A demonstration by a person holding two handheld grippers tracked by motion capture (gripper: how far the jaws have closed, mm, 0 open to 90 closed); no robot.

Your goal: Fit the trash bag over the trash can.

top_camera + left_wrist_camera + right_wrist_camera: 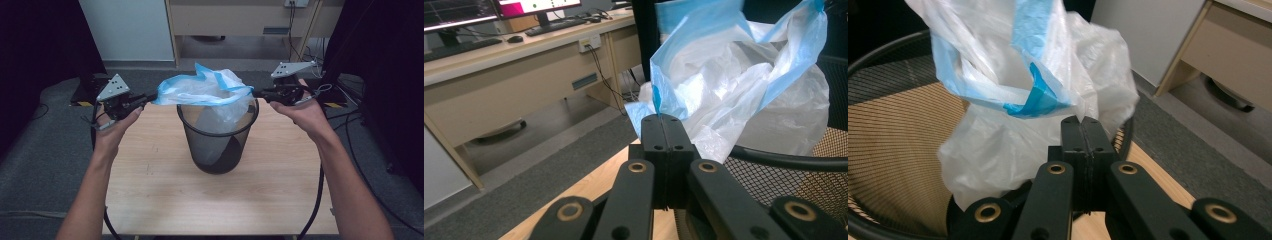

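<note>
A black mesh wastebasket (218,145) stands in the middle of the wooden table (165,195). Above its mouth a white plastic bag (205,87) with a blue rim is stretched out sideways, and its lower part hangs inside the basket. My left gripper (151,97) is shut on the bag's left rim; in the left gripper view the jaws (663,120) pinch the blue edge of the bag (734,80). My right gripper (256,93) is shut on the right rim. In the right gripper view the closed jaws (1081,122) meet the bag (1013,100) over the basket (893,130).
A wooden desk (240,20) and a white panel (130,30) stand behind the table across grey carpet. The left gripper view has a keyboard (559,25) and monitors on that desk. Cables (350,125) lie on the floor at the right.
</note>
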